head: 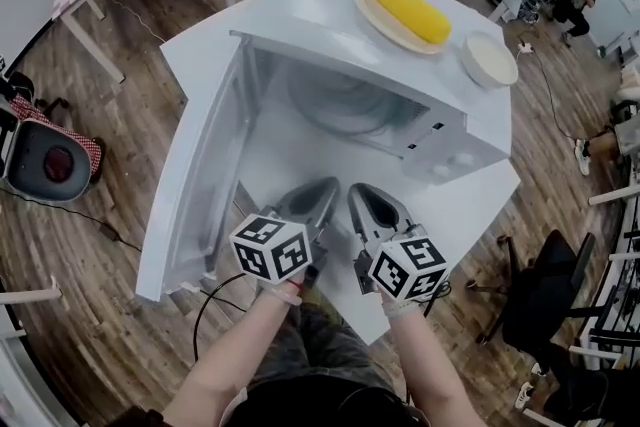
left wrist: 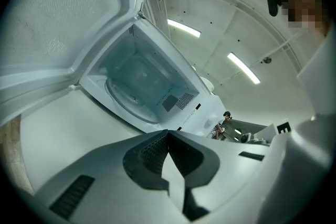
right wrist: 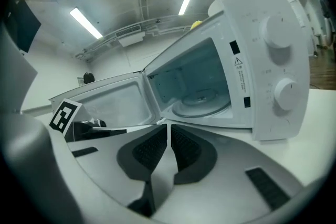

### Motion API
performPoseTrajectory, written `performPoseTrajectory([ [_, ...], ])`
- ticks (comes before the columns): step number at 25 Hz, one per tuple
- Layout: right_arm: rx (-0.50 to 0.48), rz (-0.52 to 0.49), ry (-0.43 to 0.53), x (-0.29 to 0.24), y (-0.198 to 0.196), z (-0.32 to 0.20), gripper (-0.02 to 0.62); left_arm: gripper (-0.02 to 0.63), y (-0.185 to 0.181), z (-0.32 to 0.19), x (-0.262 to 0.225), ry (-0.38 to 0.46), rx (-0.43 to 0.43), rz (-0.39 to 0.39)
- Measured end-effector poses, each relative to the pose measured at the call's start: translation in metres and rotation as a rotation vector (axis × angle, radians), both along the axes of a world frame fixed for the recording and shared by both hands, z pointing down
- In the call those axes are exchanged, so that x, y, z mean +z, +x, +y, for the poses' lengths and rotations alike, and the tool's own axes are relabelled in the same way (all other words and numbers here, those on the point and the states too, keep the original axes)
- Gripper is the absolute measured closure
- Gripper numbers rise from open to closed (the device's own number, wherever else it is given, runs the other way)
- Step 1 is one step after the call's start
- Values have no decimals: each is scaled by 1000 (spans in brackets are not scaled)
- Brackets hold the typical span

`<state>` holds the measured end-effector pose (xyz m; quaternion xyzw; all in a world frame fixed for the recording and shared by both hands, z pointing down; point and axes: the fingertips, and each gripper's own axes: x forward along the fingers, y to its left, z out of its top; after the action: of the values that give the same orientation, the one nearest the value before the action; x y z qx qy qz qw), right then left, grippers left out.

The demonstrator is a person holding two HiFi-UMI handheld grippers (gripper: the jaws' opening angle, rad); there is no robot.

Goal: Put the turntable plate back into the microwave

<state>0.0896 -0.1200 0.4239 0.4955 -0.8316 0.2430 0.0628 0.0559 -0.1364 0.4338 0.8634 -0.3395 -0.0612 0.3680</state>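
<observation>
Inside the open white box microwave (head: 330, 20) lies the round clear glass turntable plate (head: 342, 107); before it, left gripper (head: 325, 188) and right gripper (head: 361, 194), both clenched, empty.

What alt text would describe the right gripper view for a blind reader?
The right gripper, jaws shut and empty, points at a white microwave whose door stands open to the left. A round glass plate lies inside it.

— Where's the microwave (head: 445, 150)?
— On the table (head: 200, 40), door (head: 195, 185) open leftward, turntable plate (head: 340, 110) inside.
— On top?
— Corn (head: 405, 7) on a dish (head: 372, 13), bowl (head: 490, 60) to its right. Left claw (head: 322, 187) and right claw (head: 364, 195) side by side before the opening.
</observation>
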Motion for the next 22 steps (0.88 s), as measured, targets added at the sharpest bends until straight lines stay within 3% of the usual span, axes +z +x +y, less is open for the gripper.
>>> performPoseTrajectory([
  [15, -60, 82, 125, -48, -7, 51, 569, 594, 3, 52, -45, 97, 46, -65],
  [22, -85, 57, 144, -62, -14, 74, 571, 594, 2, 71, -65, 133, 91, -89],
])
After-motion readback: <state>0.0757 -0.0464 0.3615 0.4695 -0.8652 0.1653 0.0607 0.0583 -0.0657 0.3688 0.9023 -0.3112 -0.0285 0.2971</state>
